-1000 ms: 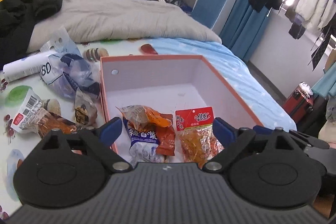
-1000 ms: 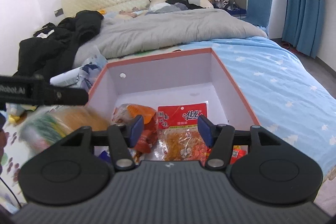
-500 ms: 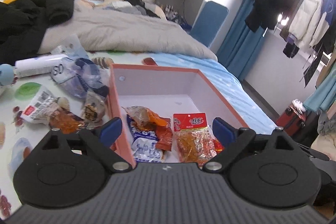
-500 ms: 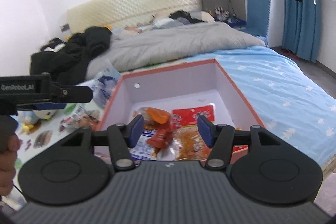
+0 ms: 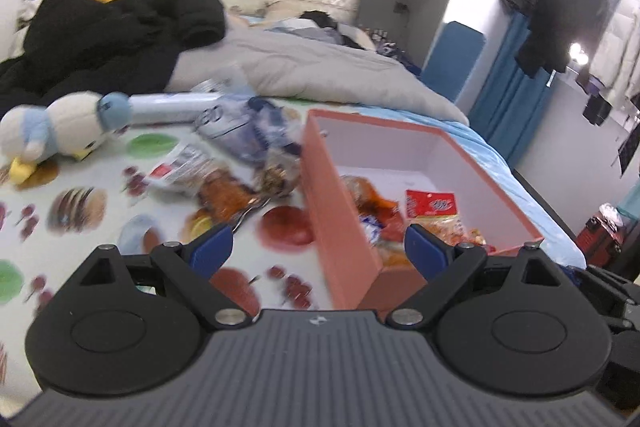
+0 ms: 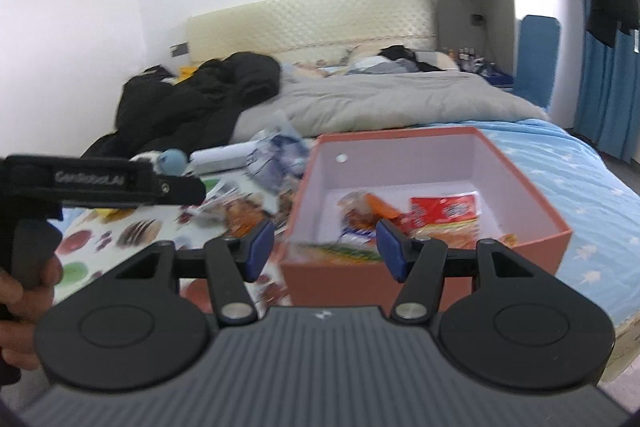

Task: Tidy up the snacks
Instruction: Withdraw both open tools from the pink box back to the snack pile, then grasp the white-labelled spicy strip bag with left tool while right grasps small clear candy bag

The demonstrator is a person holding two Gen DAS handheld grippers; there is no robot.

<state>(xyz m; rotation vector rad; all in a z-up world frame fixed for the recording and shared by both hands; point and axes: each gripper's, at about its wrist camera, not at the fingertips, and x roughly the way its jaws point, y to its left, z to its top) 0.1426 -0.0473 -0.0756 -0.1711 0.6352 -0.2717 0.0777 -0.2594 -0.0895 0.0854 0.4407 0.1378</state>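
On the bed, the salmon-coloured box stands open-topped, its pale inside holding a red-labelled packet, an orange-and-brown packet and a blue-and-white one partly under them. More loose snacks lie just outside the box's left wall on the fruit-print sheet, beside a crumpled blue-and-white plastic bag. My left gripper hangs wide open and empty over the box's near corner; my right gripper is also parted, nothing between its blue pads, in front of the box's near wall. Only my left camera shows the plush penguin whole and a red suitcase on the floor; only my right shows my left hand on its handle. A black coat and grey duvet lie behind.
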